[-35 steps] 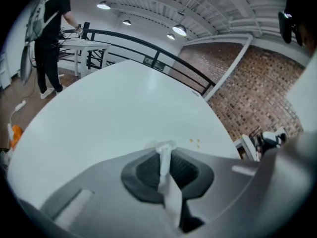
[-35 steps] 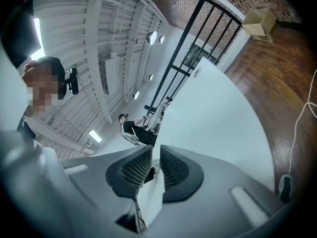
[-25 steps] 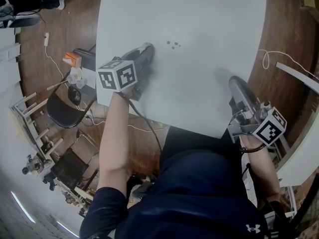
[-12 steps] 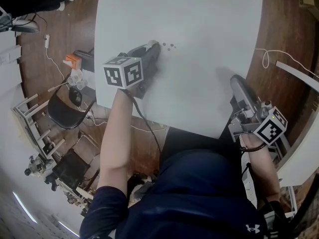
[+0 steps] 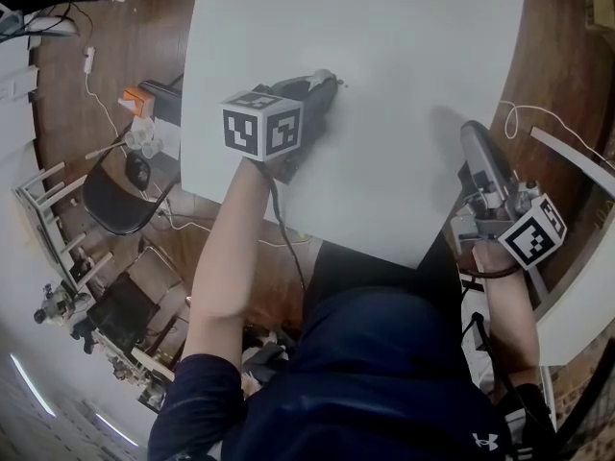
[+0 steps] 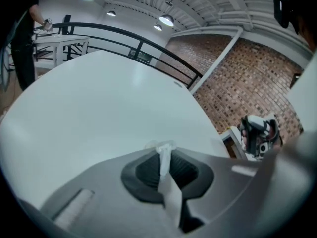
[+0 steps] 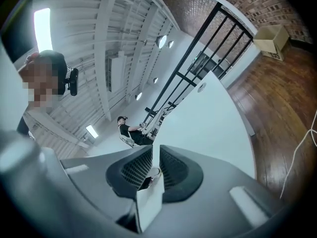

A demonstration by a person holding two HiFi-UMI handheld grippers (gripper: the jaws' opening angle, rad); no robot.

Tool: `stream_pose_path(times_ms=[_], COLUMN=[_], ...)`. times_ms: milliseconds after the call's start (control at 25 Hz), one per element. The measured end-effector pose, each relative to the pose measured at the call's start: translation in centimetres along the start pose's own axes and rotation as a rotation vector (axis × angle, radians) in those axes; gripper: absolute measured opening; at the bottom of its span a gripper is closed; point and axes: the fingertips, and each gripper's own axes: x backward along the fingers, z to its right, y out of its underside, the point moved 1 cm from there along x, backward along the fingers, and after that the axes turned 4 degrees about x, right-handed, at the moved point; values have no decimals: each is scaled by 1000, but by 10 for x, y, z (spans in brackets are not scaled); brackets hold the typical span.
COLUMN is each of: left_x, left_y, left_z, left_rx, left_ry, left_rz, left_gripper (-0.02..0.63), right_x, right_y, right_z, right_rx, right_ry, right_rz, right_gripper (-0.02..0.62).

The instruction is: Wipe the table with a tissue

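The white table [image 5: 413, 56] fills the upper middle of the head view. My left gripper [image 5: 325, 83] rests tip-down on it, shut on a thin strip of white tissue [image 6: 162, 151] that bunches at the jaw tips against the table [image 6: 99, 103]. A few small dark specks [image 5: 343, 84] lie right at that tip. My right gripper [image 5: 471, 134] hovers by the table's right edge, pointing roughly level. Its jaws are closing, a narrow slit still shows between them, and nothing is in it [image 7: 154, 155].
Wooden floor surrounds the table. A black chair [image 5: 120, 205] and an orange box [image 5: 139, 101] stand to the left, a white cable [image 5: 538, 113] and a white shelf [image 5: 577, 157] to the right. A person [image 7: 130, 130] stands far beyond the table.
My left gripper has slid across the table with the tissue, to the right and farther away, up to the dark specks. The right gripper has shifted slightly right along the table edge.
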Motion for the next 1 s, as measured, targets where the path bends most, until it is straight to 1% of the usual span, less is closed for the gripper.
stream_pose_path(times_ms=[120, 400, 560, 640, 800, 880, 1000], left_x=[-11, -22, -34, -37, -42, -44, -50], left_y=[1, 3, 3, 4, 8, 9, 13], left_z=[20, 32, 47, 52, 61, 65, 80], left_rx=[-21, -23, -38, -38, -39, -44, -59], left_ry=[24, 42, 45, 57, 82, 80, 106], left_rz=[-26, -65, -89, -97, -112, -116, -133], left_gripper=[18, 18, 18, 18, 18, 18, 18], right_x=[2, 2, 8, 9, 10, 9, 8], right_y=[-1, 4, -2, -3, -3, -3, -3], right_z=[0, -1, 5, 6, 9, 8, 7], right_rx=[5, 6, -4, -8, 2, -2, -4], right_ry=[8, 28, 15, 8, 32, 21, 14], right_rz=[-9, -27, -20, -17, -22, -24, -26], right_gripper=[48, 48, 48, 48, 48, 48, 48])
